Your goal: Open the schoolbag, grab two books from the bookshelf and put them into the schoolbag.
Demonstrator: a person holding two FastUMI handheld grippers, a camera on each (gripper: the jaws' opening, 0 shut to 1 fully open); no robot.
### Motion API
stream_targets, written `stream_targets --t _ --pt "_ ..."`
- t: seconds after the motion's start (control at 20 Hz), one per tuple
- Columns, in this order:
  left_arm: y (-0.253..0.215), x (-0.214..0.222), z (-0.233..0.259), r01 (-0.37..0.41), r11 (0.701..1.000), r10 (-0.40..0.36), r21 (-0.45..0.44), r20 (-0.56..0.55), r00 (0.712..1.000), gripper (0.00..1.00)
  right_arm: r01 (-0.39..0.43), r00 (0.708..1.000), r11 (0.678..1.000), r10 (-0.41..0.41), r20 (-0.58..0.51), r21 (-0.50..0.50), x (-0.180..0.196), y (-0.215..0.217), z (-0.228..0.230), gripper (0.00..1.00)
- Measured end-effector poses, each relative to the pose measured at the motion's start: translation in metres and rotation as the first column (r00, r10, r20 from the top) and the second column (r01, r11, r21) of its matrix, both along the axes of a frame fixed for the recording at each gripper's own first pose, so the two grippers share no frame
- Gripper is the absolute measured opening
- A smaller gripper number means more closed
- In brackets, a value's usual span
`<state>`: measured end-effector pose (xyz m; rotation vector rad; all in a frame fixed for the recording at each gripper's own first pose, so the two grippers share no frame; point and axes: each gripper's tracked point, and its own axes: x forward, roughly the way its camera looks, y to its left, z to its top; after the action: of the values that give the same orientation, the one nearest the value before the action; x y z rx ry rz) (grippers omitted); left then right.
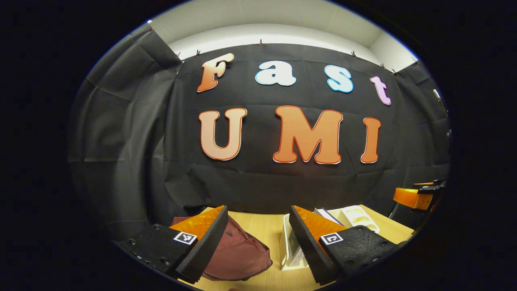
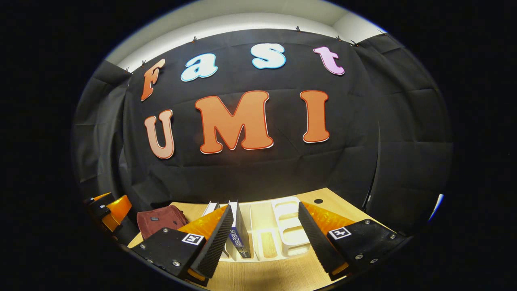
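You are at the very start: the schoolbag (image 1: 238,252) lies slumped on the wooden counter (image 1: 268,230), dark red, and from here it looks closed, though its zip is too small to make out. Your left hand-held gripper (image 1: 258,242) hovers above the near edge of the counter with its fingers spread wide and nothing between them; the schoolbag sits just beyond its left finger, and the white bookshelf (image 1: 288,246) is to the right of the bag, close beside it. Your right hand-held gripper (image 2: 264,238) is likewise wide open and empty, held above the counter and facing the bookshelf (image 2: 284,226), a slotted white rack where at least two books (image 2: 238,232) stand upright in the left slots, spines toward you, while the slots to the right look empty. In the right gripper view the schoolbag (image 2: 159,220) lies to the left of the rack, and your other gripper shows at the far left edge. The step in hand, as I judge it, is opening the bag, so the books should wait. Your next move calls for lowering the left gripper onto the bag and finding the zip pull or flap; the soft fabric will likely drag unless your other gripper steadies it.
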<state>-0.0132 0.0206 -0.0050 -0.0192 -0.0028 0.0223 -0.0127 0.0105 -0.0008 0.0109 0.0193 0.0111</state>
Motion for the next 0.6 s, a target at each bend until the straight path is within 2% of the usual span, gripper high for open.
stream_targets --t 0.05,0.1,0.15,0.25,0.6 --pt "0.003 0.000 -0.002 -0.008 1.000 0.008 0.006 -0.006 1.000 0.95 0.001 1.000 1.000 -0.001 -0.004 -0.003 -0.001 0.000 -0.001 1.00" --pt "0.006 0.000 -0.002 -0.014 1.000 0.014 0.011 -0.007 1.000 0.95 0.005 1.000 1.000 -0.005 -0.007 -0.008 -0.001 -0.002 -0.003 0.96" --pt "0.007 0.000 -0.002 -0.015 1.000 0.015 0.014 -0.005 1.000 0.95 0.006 1.000 1.000 -0.006 -0.009 -0.011 -0.002 -0.003 -0.004 1.00" --pt "0.009 0.000 0.000 -0.017 1.000 0.017 0.017 -0.004 1.000 0.95 0.008 1.000 1.000 -0.008 -0.013 -0.004 -0.003 -0.004 -0.005 0.96" --pt "0.006 0.003 -0.002 -0.003 0.999 0.004 0.034 -0.015 1.000 0.95 0.030 0.999 0.999 -0.029 -0.018 0.018 -0.002 -0.010 -0.007 0.96"
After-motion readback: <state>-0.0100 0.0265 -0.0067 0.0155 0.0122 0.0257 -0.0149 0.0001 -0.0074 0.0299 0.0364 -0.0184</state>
